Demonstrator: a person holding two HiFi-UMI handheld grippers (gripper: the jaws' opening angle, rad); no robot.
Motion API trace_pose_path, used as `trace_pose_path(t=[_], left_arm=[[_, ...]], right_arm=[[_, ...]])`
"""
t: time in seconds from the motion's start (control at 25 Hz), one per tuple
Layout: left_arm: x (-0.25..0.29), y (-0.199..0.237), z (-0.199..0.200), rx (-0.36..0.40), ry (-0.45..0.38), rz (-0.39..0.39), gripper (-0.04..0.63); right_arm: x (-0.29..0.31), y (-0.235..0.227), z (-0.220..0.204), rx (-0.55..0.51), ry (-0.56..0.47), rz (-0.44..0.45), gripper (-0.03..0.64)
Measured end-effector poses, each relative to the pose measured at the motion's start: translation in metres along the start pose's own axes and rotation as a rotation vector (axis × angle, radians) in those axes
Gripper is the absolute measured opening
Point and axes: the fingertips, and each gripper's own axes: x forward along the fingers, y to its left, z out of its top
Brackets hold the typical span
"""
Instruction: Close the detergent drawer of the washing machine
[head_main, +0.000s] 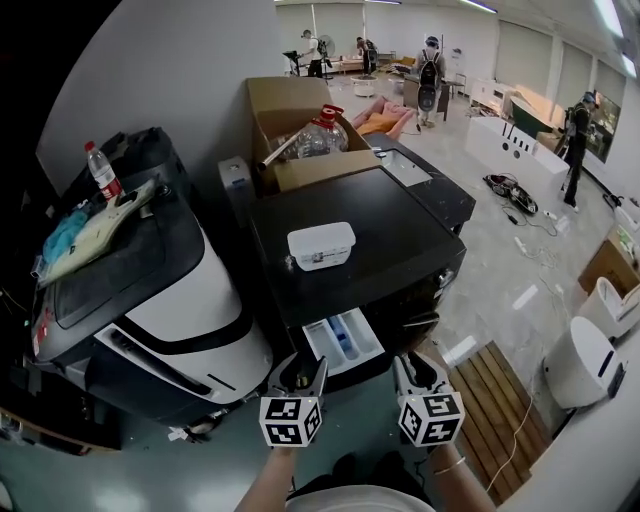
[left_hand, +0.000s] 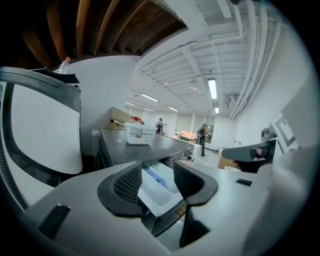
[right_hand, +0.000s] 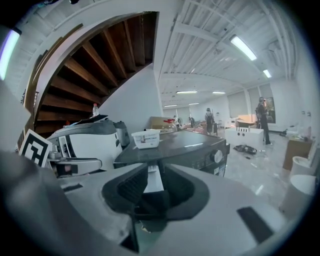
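The left gripper's (head_main: 303, 368) fingers (left_hand: 125, 185) are spread apart and grip nothing. In the left gripper view the white tray of the detergent drawer (left_hand: 152, 194) shows in the gap between them, just beyond the tips; I cannot tell whether either pad touches it. From the head view this gripper sits at the drawer's near left corner.

The right gripper's (head_main: 408, 365) fingers (right_hand: 132, 187) are also parted, with a narrower gap. A thin white strip of the drawer shows edge-on through that gap, with something dark filling the gap lower down. Contact there cannot be judged. In the head view this gripper sits just right of the drawer's near right corner.

The drawer (head_main: 343, 340) is pulled out from the upper left of the front of the washing machine (head_main: 400, 235). Its long axis runs near to far, its near end jutting out toward the grippers and its far end inside the machine. The open side faces up, showing a white compartment on the left and a blue one beside it.

On the dark machine's flat top rests a white lidded container (head_main: 320, 245). A white and black machine (head_main: 190, 300) stands to the left. A cardboard box (head_main: 285, 105) sits at the far side, and a wooden pallet (head_main: 500, 400) lies on the floor to the right.
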Motion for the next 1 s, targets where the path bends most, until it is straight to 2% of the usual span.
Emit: trace_pose_path(t=[0.52,0.8,1.0], left_arm=[[0.018,0.0,0.016,-0.046,-0.039,0.175,0.176],[0.015,-0.007,0.011,-0.064,-0.026,0.27,0.176],[0.009,-0.016,0.0,-0.079,-0.02,0.305,0.176]], right_arm=[[0.053,-0.023,0.031,-0.059,0.012,0.195,0.091],[0.057,-0.034,0.03,-0.08,0.032,0.281,0.091],[0.053,-0.039,0.019,-0.091,0.059,0.315,0.091]])
